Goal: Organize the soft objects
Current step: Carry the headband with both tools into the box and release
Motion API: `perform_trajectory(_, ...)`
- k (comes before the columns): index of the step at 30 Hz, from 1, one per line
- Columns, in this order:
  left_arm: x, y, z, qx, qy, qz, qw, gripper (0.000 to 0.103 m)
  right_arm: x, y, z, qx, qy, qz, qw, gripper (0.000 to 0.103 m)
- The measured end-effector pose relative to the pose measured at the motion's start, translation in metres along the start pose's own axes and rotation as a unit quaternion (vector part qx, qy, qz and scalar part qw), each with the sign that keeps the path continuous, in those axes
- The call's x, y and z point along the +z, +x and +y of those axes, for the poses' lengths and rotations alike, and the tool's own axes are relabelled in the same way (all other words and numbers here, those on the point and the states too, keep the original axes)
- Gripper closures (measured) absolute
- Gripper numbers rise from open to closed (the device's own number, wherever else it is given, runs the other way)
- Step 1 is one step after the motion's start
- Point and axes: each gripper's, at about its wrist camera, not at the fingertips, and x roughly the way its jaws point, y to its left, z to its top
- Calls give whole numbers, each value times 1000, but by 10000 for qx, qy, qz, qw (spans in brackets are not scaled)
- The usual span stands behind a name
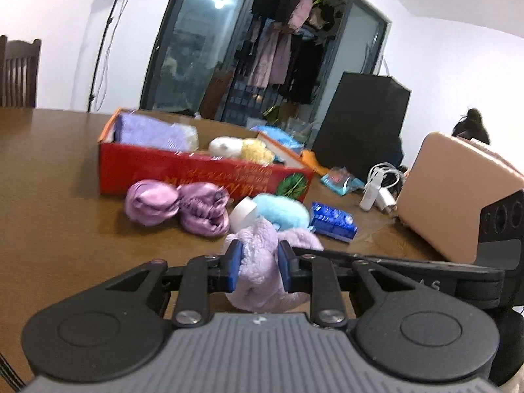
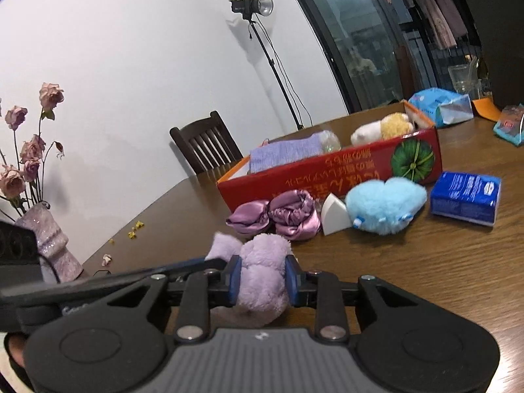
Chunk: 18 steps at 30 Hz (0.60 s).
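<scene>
Lilac plush toy pinched in both grippers above the table, near the red box.
Left view: left gripper clamps it. Right view: right gripper squeezes the same toy; next, probably carry it into the box.

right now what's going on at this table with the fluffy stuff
A person holds a claw in each hand. The left claw and the right claw are both clamped on one fluffy lilac plush, held above the table. The red box ahead already holds several soft items.
</scene>
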Motion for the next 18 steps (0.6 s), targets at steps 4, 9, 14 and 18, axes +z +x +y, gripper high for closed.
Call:
perform_trajectory(4, 16, 21, 6, -270, -45, 54, 9996, 79, 18, 2, -4, -214, -78, -100, 9997, 77)
perform_trajectory(9, 74, 57, 6, -318, 255, 120, 9991, 81, 59, 24, -27, -130, 264, -259, 9992, 78)
perform_trajectory(14, 143, 122, 31, -244, 138, 255, 9993, 81, 134, 71, -54, -85, 204, -318, 9992, 78)
perform_trajectory(18, 176, 195, 66, 157, -156, 700, 9973, 79, 180, 144, -84, -269, 280, 172, 9991, 78)
